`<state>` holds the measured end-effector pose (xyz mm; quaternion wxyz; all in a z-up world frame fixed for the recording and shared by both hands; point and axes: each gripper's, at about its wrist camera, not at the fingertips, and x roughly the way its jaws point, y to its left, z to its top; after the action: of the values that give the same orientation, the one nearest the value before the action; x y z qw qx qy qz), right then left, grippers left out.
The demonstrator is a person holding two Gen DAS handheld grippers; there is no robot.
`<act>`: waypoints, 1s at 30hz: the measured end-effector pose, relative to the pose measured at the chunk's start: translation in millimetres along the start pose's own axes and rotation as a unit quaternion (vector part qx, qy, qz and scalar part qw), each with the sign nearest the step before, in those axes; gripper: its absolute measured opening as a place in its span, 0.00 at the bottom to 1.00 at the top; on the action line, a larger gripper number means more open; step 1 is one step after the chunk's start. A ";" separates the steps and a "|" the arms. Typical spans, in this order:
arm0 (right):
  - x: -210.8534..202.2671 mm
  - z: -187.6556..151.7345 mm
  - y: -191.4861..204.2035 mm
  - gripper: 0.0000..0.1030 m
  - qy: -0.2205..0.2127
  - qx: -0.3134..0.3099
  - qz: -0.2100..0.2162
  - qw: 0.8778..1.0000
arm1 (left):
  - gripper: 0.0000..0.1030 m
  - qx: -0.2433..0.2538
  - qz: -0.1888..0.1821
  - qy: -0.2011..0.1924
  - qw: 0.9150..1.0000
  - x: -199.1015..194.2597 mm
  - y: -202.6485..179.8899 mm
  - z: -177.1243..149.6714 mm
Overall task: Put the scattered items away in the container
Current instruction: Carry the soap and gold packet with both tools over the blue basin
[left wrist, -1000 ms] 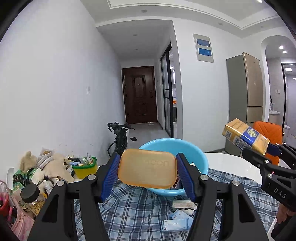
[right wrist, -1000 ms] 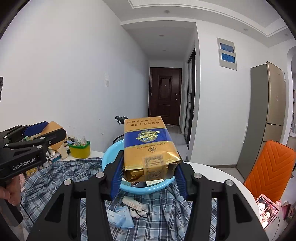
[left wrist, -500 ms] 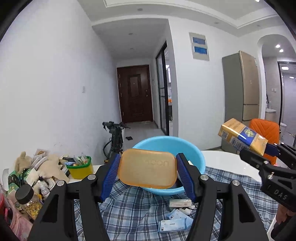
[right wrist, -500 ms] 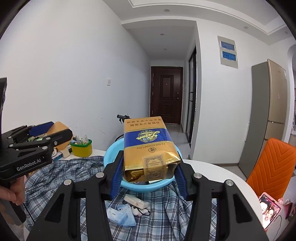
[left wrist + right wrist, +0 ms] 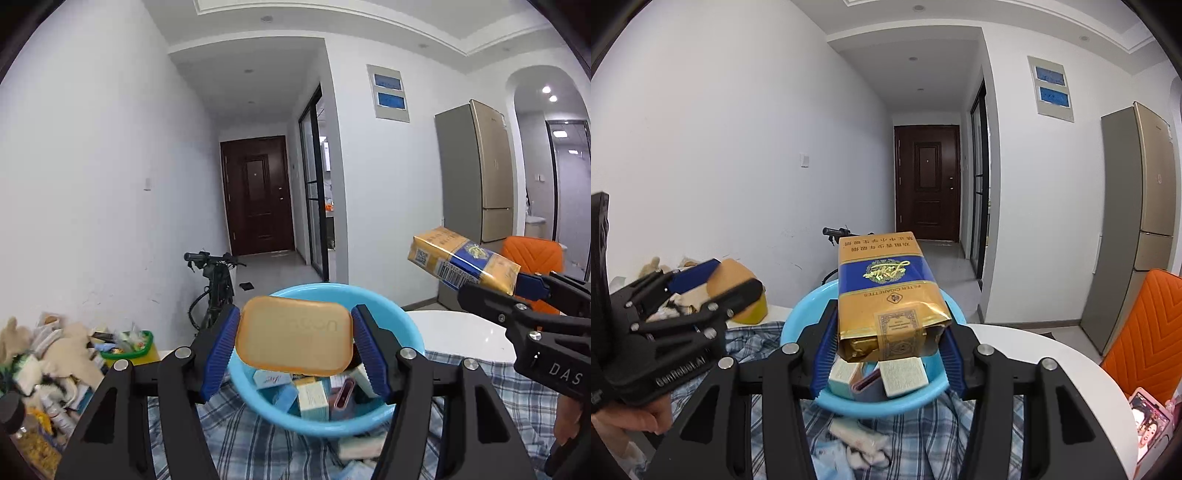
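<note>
The blue basin (image 5: pixel 402 332), half full of small boxes on the checked cloth (image 5: pixel 243 439), is the drop target, so the left gripper (image 5: pixel 293 341) pinches a tan soap bar (image 5: pixel 293 338) above its near rim while the right gripper (image 5: pixel 886 345) clamps a gold-and-blue carton (image 5: pixel 886 295) over it.

The round blue plastic basin (image 5: pixel 402 332) is sitting on the checked cloth (image 5: pixel 255 435), small boxes (image 5: pixel 312 400) lying inside; the cluttered pile (image 5: pixel 55 354) is lying at its nine o'clock.
</note>
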<state>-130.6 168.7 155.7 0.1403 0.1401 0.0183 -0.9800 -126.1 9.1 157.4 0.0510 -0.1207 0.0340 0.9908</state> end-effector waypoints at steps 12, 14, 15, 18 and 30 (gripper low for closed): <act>100.6 21.1 -17.0 0.47 0.061 0.014 0.003 0.998 | 0.63 -0.058 0.000 0.057 0.997 118.1 33.4 9.0; 116.9 22.1 -22.5 0.47 0.066 0.022 0.007 0.998 | 0.63 -0.061 0.005 0.058 0.996 134.9 38.9 12.6; 125.0 23.4 -26.9 0.47 0.071 0.026 0.006 0.997 | 0.63 -0.061 0.007 0.063 0.996 143.1 41.2 14.0; 143.6 23.7 -35.9 0.47 0.087 0.041 0.011 0.995 | 0.63 -0.063 0.012 0.080 0.995 161.8 50.5 15.7; 157.9 45.3 -53.7 0.47 0.121 0.051 -0.003 0.991 | 0.63 -0.039 0.020 0.100 0.994 172.4 45.3 35.3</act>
<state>-303.4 174.3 154.8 0.1266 0.2643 -0.0147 -0.9560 -305.8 -17.0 152.3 0.0230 -0.2204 0.0023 0.9751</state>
